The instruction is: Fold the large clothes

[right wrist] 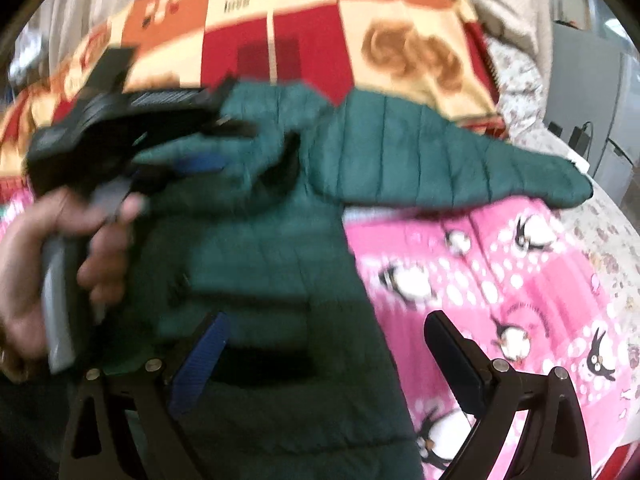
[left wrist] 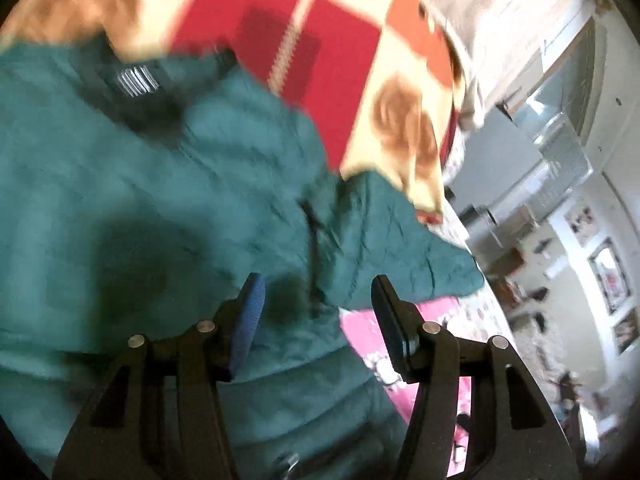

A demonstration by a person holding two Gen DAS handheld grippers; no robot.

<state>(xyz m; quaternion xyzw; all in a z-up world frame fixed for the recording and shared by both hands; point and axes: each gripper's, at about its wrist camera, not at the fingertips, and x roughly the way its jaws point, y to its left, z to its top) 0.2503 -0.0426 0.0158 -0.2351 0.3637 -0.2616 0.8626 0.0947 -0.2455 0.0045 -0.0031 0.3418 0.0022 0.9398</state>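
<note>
Spread right gripper [right wrist: 324, 344] above green jacket [right wrist: 280, 272], pink blanket [right wrist: 500, 264] alongside.

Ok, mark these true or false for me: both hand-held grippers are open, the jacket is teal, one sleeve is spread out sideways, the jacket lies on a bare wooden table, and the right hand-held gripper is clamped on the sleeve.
1. Both hand-held grippers are open. True: the left hand-held gripper and the right hand-held gripper both show a wide gap between their fingers.
2. The jacket is teal. True.
3. One sleeve is spread out sideways. True: it stretches toward the right in the right wrist view.
4. The jacket lies on a bare wooden table. False: it lies on a pink penguin blanket and a red and cream blanket.
5. The right hand-held gripper is clamped on the sleeve. False: it is open and holds nothing.
</note>
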